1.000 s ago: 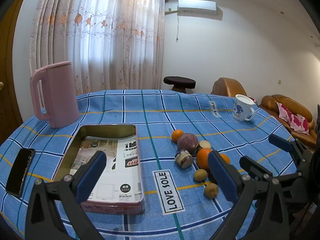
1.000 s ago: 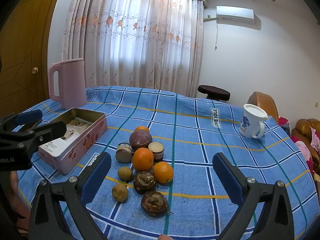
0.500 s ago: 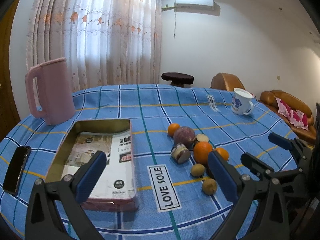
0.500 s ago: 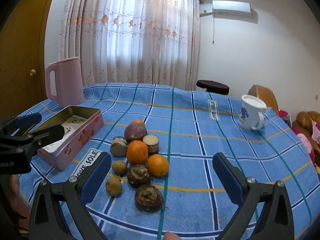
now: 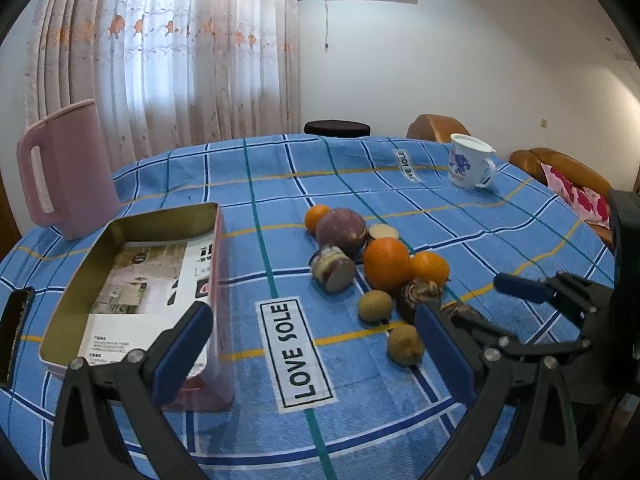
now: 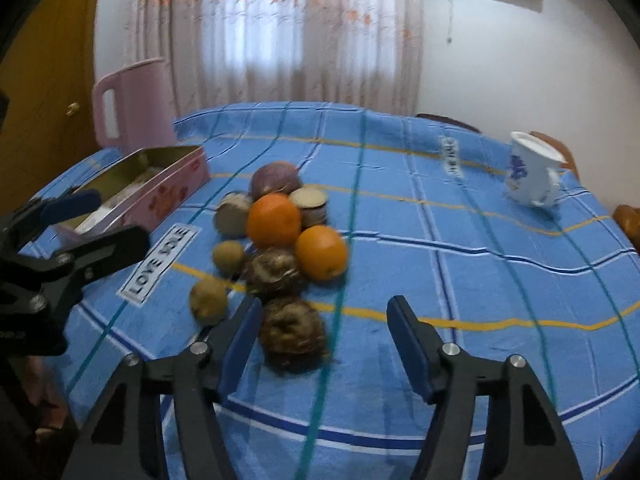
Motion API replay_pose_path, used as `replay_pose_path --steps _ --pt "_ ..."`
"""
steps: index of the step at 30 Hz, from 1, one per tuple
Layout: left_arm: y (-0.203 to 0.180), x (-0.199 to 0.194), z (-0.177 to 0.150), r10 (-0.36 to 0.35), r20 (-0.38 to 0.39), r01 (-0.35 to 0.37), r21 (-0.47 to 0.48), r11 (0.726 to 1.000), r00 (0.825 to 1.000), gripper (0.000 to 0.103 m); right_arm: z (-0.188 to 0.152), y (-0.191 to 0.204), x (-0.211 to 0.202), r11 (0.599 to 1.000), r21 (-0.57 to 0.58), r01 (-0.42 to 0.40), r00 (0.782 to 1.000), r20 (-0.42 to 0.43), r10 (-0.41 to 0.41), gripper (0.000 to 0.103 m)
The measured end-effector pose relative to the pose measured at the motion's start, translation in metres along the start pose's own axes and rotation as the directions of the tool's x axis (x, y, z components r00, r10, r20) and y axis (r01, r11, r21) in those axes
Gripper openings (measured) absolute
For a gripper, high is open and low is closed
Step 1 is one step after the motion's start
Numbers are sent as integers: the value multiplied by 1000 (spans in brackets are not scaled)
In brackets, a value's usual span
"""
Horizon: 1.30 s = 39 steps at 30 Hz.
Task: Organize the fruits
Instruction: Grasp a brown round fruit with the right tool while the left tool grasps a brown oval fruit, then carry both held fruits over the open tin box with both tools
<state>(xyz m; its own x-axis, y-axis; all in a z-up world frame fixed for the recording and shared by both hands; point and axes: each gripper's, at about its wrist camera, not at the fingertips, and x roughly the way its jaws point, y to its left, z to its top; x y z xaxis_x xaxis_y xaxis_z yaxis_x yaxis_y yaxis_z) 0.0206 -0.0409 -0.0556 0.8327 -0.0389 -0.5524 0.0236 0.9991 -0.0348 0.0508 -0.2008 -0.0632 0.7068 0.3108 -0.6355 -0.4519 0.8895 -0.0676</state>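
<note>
- While its blue-padded jaws stand spread wide with nothing between them, the right tool (image 6: 324, 336) hangs low over the blue checked cloth of the desk (image 6: 460, 264), its left pad just beside a brown, rough-skinned round fruit (image 6: 294, 330).
- The left tool (image 5: 312, 344) is also spread and empty, hovering above the white "LOVE SOLE" label (image 5: 296, 352) printed on the cloth.
- Beyond the right tool the fruits sit in a tight cluster: a second rough brown fruit (image 6: 274, 272), two small tan oval fruits (image 6: 209, 300) to its left, and two bright oranges (image 6: 274, 220) touching each other.
- Behind those lie a round purple fruit (image 6: 275, 180) and two cut purple-skinned pieces with pale faces (image 6: 309, 200); a smaller orange (image 5: 317, 218) shows at the far edge in the left view.
- To the left of the cluster, apart from it, stands an open pink rectangular tin (image 5: 132, 280) with printed paper lying inside.
- Farther off are a tall pink plastic jug (image 5: 66, 168), a white mug with a blue flower print (image 5: 468, 166), and a dark phone (image 5: 14, 332) at the desk's left edge.
</note>
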Motion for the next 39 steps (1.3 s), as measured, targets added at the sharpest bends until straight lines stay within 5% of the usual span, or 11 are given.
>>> replay_pose_path --steps 2,6,15,22,25,28,39 --pt "0 1 0 -6 -4 6 -2 1000 1000 103 -1 1 4 1000 2 -31 999 -21 31 52" --pt "-5 4 -1 -24 -14 24 8 1000 1000 103 -5 3 14 996 9 -93 993 -70 94 41" --pt "-25 20 -5 -105 -86 108 33 994 991 91 -7 -20 0 996 67 -52 998 -19 54 41" --pt "-40 38 -6 -178 -186 190 48 981 966 65 -8 -32 -9 995 92 -32 999 16 31 41" --pt "-43 46 -8 -196 -227 211 46 976 954 40 -9 -30 -9 995 90 -40 999 20 38 41" --pt "-47 50 -10 -218 -250 239 54 970 943 28 -8 -28 -6 995 83 -47 999 24 45 41" --pt "-33 32 -9 -224 -157 233 38 972 962 28 -2 -15 -13 997 55 -60 996 69 57 41"
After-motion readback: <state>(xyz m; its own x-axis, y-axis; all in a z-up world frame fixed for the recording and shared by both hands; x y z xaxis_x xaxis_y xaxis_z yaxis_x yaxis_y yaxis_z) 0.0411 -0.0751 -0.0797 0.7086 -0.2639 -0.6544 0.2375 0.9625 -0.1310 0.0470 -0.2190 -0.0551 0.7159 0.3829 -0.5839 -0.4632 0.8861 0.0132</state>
